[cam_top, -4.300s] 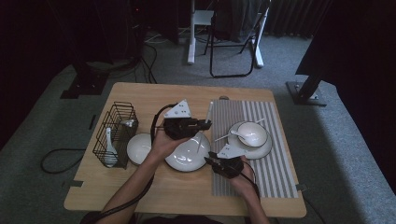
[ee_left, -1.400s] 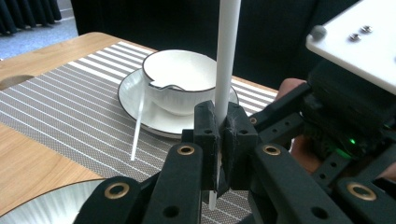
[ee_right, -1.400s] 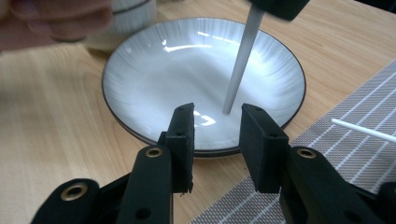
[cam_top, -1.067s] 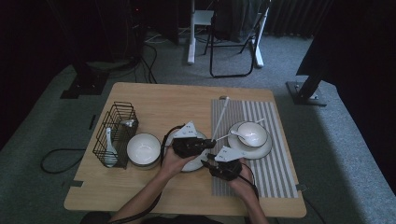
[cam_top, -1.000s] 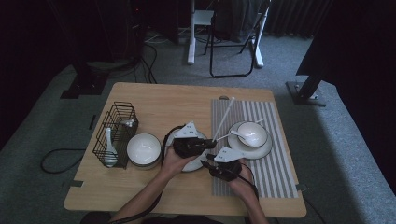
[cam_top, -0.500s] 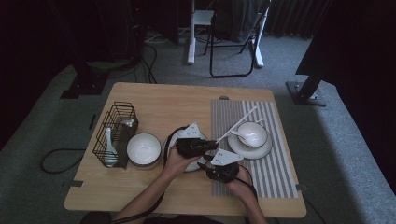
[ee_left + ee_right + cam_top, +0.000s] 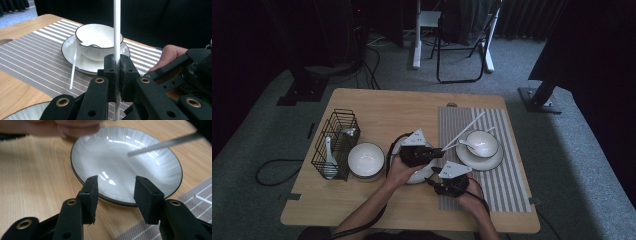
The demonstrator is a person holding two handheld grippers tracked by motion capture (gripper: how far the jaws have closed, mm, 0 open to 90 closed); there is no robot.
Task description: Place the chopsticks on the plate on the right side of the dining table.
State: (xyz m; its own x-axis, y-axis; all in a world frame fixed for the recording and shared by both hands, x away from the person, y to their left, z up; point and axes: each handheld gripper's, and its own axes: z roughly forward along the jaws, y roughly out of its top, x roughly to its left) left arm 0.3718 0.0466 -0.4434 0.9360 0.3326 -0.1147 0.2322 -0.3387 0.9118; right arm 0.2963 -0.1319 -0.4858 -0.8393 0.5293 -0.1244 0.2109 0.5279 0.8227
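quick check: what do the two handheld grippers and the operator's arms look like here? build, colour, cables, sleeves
Both grippers, left gripper and right gripper, are black, each topped by a pale grey three-cornered plate with small dark marks. Jaws are flat black blocks on linked black arms with brass-coloured rivets, as seen close up on the right gripper. A black cable loops from each. Forearms are bare; no sleeves in view.

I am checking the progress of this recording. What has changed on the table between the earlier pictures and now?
The left gripper went from the plate right to the mat and now holds a white chopstick, lifted, in its shut fingers. The bowl by the wire basket shows uncovered. The right gripper stays open near the plate. The bowl on its saucer stayed.
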